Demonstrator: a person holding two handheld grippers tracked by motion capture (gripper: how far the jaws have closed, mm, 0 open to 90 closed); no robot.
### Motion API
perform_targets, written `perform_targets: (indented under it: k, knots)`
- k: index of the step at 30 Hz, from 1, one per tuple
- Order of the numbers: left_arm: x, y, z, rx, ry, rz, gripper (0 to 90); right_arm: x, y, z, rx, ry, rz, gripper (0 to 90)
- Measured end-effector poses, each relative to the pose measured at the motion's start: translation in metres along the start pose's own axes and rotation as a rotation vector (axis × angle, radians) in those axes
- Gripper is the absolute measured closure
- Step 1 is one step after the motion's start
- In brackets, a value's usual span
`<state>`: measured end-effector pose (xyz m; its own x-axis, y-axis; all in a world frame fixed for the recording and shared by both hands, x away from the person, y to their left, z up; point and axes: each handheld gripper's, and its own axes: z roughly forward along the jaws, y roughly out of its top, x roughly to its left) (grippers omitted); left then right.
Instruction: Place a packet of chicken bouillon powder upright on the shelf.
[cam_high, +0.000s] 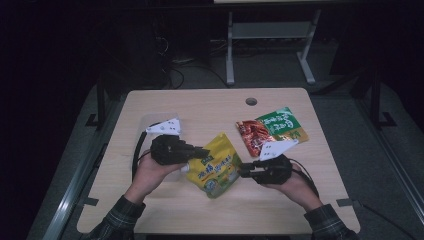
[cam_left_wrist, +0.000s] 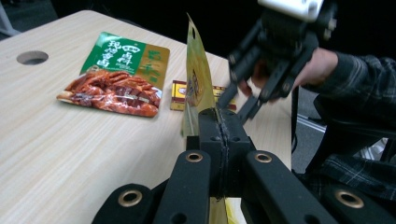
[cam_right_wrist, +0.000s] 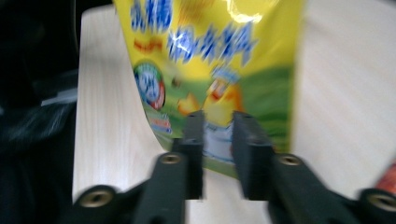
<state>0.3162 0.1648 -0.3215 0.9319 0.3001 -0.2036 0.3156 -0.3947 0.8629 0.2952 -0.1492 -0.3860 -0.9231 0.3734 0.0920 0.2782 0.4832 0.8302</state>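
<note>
Jaws: left gripper (cam_left_wrist: 219, 135) clamps yellow snack pouch (cam_high: 217, 165); right gripper (cam_right_wrist: 219, 140) parted, above pale wooden tabletop (cam_high: 200, 107) in dark room.

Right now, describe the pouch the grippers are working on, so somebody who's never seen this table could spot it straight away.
On the light wooden table, look at the near middle, between the two hand-held grippers. The yellow pouch hangs there, pinched by the left gripper, with the right gripper at its other edge. Unlike the green-and-red pouch lying flat farther right, it is yellow with blue lettering.
</note>
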Motion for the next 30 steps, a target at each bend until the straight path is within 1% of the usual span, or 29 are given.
perform_targets:
  k: [1, 2, 4, 5, 6, 7, 8, 9, 10, 11, 12, 13, 14, 15, 17, 18, 20, 21, 23, 25, 27, 29, 30]
  knots:
    - [0.0, 0.0, 0.0, 0.0, 0.0, 0.0, 89.5, 0.0, 0.0, 0.0, 0.0, 0.0, 0.0, 69.2]
    - [0.001, 0.002, -0.001, -0.001, -0.01, 0.003, 89.5, -0.005, 0.007, -0.006, -0.038, -0.009, -0.007, 58.7]
    - [0.001, 0.003, -0.001, 0.0, -0.008, 0.01, 89.6, -0.009, 0.013, -0.009, -0.058, -0.028, -0.01, 47.8]
    - [0.001, 0.003, -0.002, 0.001, -0.014, 0.014, 89.6, -0.013, 0.016, -0.009, -0.067, -0.022, -0.019, 45.2]
    - [0.001, 0.004, -0.002, 0.001, -0.015, 0.013, 89.6, -0.013, 0.016, -0.009, -0.067, -0.022, -0.019, 45.2]
    - [0.001, 0.005, -0.001, 0.004, -0.025, 0.021, 89.6, -0.019, 0.021, -0.007, -0.084, -0.009, -0.027, 41.3]
    - [0.001, 0.005, -0.001, 0.004, -0.025, 0.021, 89.7, -0.019, 0.021, -0.007, -0.084, -0.009, -0.027, 41.3]
    - [0.001, 0.005, 0.0, 0.003, -0.028, 0.027, 89.7, -0.022, 0.024, -0.005, -0.087, 0.011, -0.027, 39.7]
    - [0.0, 0.006, 0.001, 0.007, -0.034, 0.029, 89.7, -0.026, 0.028, 0.002, -0.085, 0.037, -0.039, 35.7]
    - [-0.001, 0.006, 0.001, 0.013, -0.036, 0.035, 89.7, -0.027, 0.03, 0.006, -0.078, 0.058, -0.046, 34.8]
    - [-0.003, 0.007, 0.003, 0.016, -0.045, 0.048, 89.7, -0.028, 0.031, 0.009, -0.079, 0.08, -0.042, 33.7]
    - [-0.003, 0.007, 0.003, 0.016, -0.045, 0.048, 89.7, -0.028, 0.031, 0.009, -0.079, 0.08, -0.042, 33.7]
    - [-0.005, 0.008, 0.005, 0.021, -0.055, 0.058, 89.7, -0.03, 0.032, 0.019, -0.076, 0.125, -0.061, 32.5]
    - [-0.005, 0.008, 0.005, 0.021, -0.055, 0.058, 89.7, -0.03, 0.033, 0.023, -0.07, 0.136, -0.075, 32.6]
    - [-0.007, 0.01, 0.008, 0.028, -0.067, 0.071, 89.7, -0.03, 0.034, 0.031, -0.066, 0.167, -0.089, 35.7]
    - [-0.008, 0.01, 0.009, 0.025, -0.067, 0.071, 89.8, -0.029, 0.034, 0.034, -0.058, 0.172, -0.095, 37.5]
    - [-0.01, 0.011, 0.009, 0.029, -0.063, 0.078, 89.7, -0.029, 0.035, 0.04, -0.048, 0.208, -0.101, 43.7]
    - [-0.01, 0.012, 0.009, 0.029, -0.06, 0.081, 89.7, -0.028, 0.035, 0.042, -0.041, 0.219, -0.103, 47.3]
    - [-0.01, 0.012, 0.009, 0.03, -0.055, 0.083, 89.7, -0.026, 0.034, 0.045, -0.037, 0.249, -0.1, 59.3]
    - [-0.01, 0.011, 0.009, 0.033, -0.054, 0.084, 89.7, -0.025, 0.034, 0.047, -0.031, 0.25, -0.106, 65.7]
    - [-0.01, 0.011, 0.008, 0.032, -0.047, 0.087, 89.8, -0.025, 0.033, 0.046, -0.031, 0.264, -0.106, 70.8]
    - [-0.01, 0.011, 0.008, 0.03, -0.042, 0.09, 89.7, -0.025, 0.032, 0.046, -0.029, 0.28, -0.114, 77.0]
    - [-0.009, 0.011, 0.007, 0.025, -0.037, 0.089, 89.7, -0.025, 0.032, 0.045, -0.029, 0.284, -0.126, 78.7]
